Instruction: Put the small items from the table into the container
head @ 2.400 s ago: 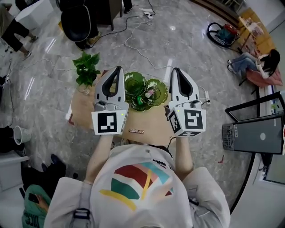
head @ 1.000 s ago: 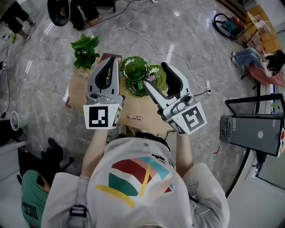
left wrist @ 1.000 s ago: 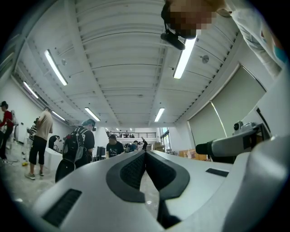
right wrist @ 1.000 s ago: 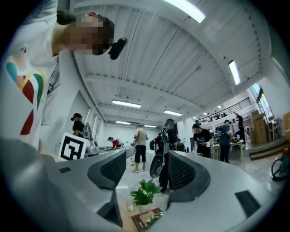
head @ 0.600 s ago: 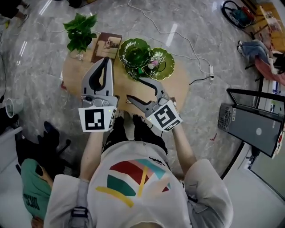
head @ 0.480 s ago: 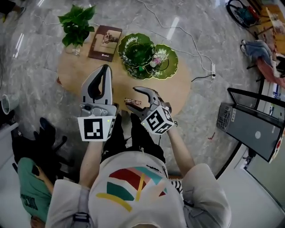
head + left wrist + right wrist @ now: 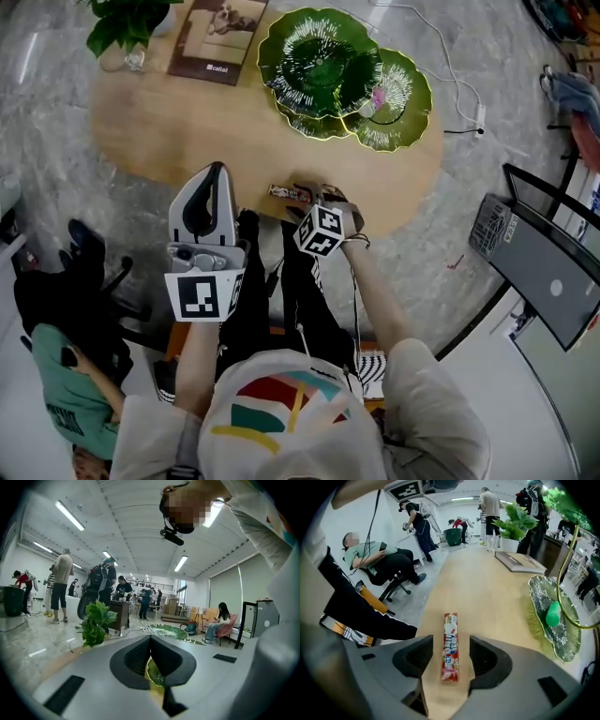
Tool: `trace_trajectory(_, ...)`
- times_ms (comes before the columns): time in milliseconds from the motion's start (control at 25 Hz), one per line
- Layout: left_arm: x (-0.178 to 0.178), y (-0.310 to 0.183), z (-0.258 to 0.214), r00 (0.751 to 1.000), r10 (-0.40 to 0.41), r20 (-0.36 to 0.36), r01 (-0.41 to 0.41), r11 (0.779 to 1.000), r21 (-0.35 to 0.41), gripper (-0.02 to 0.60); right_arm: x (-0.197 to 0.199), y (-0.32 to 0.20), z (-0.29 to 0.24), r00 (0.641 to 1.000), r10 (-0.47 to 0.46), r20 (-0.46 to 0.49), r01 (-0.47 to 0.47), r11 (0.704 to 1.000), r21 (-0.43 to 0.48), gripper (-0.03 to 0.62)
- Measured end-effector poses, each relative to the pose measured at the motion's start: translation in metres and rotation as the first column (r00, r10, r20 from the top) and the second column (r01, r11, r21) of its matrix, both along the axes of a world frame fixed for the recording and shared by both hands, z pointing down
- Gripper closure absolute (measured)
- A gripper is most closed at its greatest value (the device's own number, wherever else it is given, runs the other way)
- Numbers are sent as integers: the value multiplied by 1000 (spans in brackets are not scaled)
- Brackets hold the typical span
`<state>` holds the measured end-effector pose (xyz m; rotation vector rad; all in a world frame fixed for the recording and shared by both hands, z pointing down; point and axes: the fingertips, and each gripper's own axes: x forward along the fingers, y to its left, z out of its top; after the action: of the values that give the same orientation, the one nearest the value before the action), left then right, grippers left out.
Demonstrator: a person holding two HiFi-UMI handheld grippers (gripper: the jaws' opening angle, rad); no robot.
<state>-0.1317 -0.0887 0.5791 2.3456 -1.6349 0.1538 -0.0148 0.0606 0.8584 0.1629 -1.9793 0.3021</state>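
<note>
1. Head view, left to right: a plant (image 7: 122,19) and a book (image 7: 217,28) stand at the far left of the table (image 7: 159,122). The left gripper (image 7: 217,169) hangs at the near edge.
2. Its jaws are pressed together at the tips and hold nothing. Only a sliver of green dish shows through the gap behind them.
3. A candy bar (image 7: 450,625) lies flat on the wood near the table's near edge, lengthwise between the jaws of the right gripper (image 7: 451,641). Those jaws are spread on either side of it and closing, the pads not yet on the wrapper.
4. The dish (image 7: 319,61), two green leaf-shaped bowls joined together, sits at the far right, well apart from the bar.
5. Handling, as a judgement: the bar looks light, slim and fairly stiff, in a glossy wrapper that could slip. A pinch across its narrow sides near the middle should keep it level. A hold near one end might let it swing.
6. Only the right gripper view shows the bar framed by the jaws and a small green item in the dish. The head view alone gives the whole route from bar to dish. The left gripper view shows the plant, the dish rim and the room, but no bar.
</note>
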Motion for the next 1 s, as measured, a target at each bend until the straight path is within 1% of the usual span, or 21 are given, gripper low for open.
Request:
trace_trajectory(120,-3,1,13,1000,-5,5,5,1000,-17,574,1,-7,14,999,17,-50,-16,1000,12,349)
trace_trajectory(280,-2,-4,9,1000,-12,3,12,1000,-5,574,2,-6,16,995,-12,-100,15,999,29,419)
trace_trajectory(320,-1,-5,6,1000,-13,0,13,1000,0,574,2,-4,16,993,-23,-113,27,999,26,455)
trace_trajectory(360,-1,-6,3,1000,-14,-2,14,1000,5,574,1,-2,17,991,-34,-129,37,999,21,478)
trace_trajectory(440,-1,-7,-4,1000,-14,-7,14,1000,17,574,0,-1,18,987,-40,-156,41,999,4,482)
trace_trajectory(520,0,-11,-14,1000,-14,-14,15,999,39,574,-1,-4,14,986,-18,-164,18,1000,-6,482)
trace_trajectory(600,0,-15,-27,1000,-14,-14,15,998,60,574,-6,-10,3,987,11,-160,-10,1000,10,482)
trace_trajectory(680,0,-20,-44,1000,-18,-14,19,996,86,574,-16,-20,-18,990,35,-134,-30,999,42,482)
trace_trajectory(800,1,-29,-79,999,-20,-39,24,991,128,574,-30,-50,-61,994,85,-74,-74,988,136,482)
trace_trajectory(920,-4,-36,-131,998,-40,-57,50,982,183,574,-42,-82,-135,985,173,26,-175,957,234,482)
trace_trajectory(1000,-8,-37,-173,996,-58,-62,71,972,225,574,-51,-98,-195,962,242,126,-267,928,259,482)
